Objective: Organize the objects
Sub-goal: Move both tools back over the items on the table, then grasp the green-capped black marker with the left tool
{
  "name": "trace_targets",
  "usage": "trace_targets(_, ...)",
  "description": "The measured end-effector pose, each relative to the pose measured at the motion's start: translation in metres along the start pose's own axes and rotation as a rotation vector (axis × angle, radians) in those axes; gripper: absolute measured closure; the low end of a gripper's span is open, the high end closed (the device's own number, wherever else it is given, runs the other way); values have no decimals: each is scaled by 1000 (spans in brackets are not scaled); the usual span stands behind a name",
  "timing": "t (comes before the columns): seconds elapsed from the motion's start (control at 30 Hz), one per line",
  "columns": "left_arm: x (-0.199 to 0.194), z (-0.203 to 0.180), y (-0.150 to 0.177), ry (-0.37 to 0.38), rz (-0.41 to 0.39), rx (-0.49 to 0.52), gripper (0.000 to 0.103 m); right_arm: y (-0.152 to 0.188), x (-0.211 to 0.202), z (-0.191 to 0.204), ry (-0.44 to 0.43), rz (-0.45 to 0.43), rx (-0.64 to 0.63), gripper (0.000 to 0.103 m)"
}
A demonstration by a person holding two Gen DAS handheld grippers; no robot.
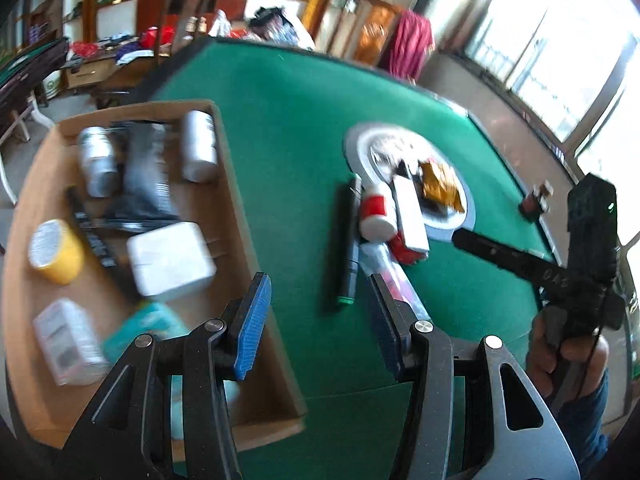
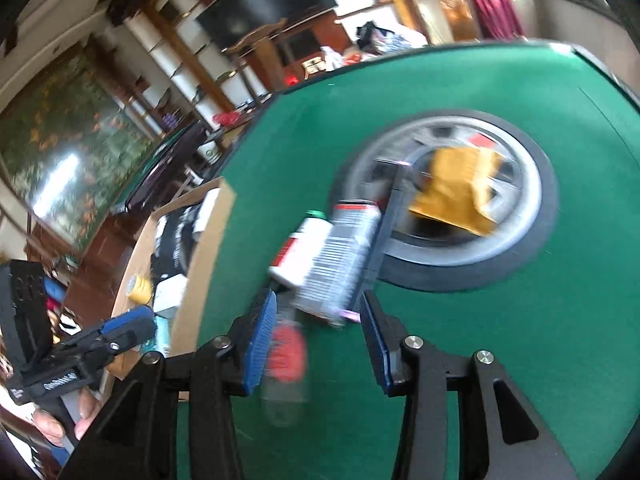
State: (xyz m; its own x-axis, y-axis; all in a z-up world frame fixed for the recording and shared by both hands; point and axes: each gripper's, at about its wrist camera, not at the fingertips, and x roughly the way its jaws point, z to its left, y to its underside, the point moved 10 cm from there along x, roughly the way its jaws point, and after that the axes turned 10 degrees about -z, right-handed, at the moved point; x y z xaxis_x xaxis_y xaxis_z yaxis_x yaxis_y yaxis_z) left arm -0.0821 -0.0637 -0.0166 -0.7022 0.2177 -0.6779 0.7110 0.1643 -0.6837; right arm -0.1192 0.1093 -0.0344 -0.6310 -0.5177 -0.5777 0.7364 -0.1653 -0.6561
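A cardboard box (image 1: pixel 240 216) at the left of the green table (image 1: pixel 288 120) holds several items: two silver cans (image 1: pixel 96 160), a black pouch, a white block (image 1: pixel 170 258) and a yellow tape roll (image 1: pixel 56 250). My left gripper (image 1: pixel 316 312) is open and empty over the box's right wall. A loose pile lies by a round grey plate (image 1: pixel 460 224): a dark pen (image 1: pixel 346 240), a red and white bottle (image 1: pixel 376 210), a white box (image 1: pixel 410 212), a yellow packet (image 1: pixel 440 180). My right gripper (image 2: pixel 318 332) is open just short of a white box (image 2: pixel 340 264).
A small brown bottle (image 1: pixel 534 202) stands near the table's right edge. A clear packet with red print (image 2: pixel 286 360) lies under my right gripper. The box (image 2: pixel 208 248) shows at left in the right wrist view, with my left gripper (image 2: pixel 120 328) beside it. Cluttered furniture lies beyond the table.
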Motion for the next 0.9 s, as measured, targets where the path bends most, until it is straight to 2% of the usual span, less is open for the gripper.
trace_targets(0.13, 26, -14, 1, -60, 33, 70, 54, -3, -2, -14, -15, -2, 52, 60)
trace_targets(0.23, 46, -14, -6, -104, 56, 89, 54, -3, -7, -10, -54, 2, 80, 60)
trace_targets(0.47, 78, -17, -5, -105, 128, 112, 54, -7, -13, -11, -56, -20, 106, 60)
trace_targets(0.7, 101, -19, -12, -154, 149, 150, 54, -7, -14, -11, -47, -31, 103, 60)
trace_targets(0.73, 106, -18, -13, -172, 153, 155, 57, -7, -14, -13, -42, -32, 102, 60)
trace_targets(0.77, 111, -17, -12, -182, 158, 158, 70, -7, -14, -14, -36, -31, 104, 60)
trace_targets(0.83, 116, -17, -13, -213, 139, 168, 78, -6, -12, -15, -26, -27, 102, 60)
trace_targets(0.87, 116, -19, -13, -214, 139, 165, 89, -6, -12, -16, -21, -28, 101, 60)
trace_targets(0.9, 113, -22, -9, -199, 149, 150, 89, -6, -13, -17, -14, -34, 95, 60)
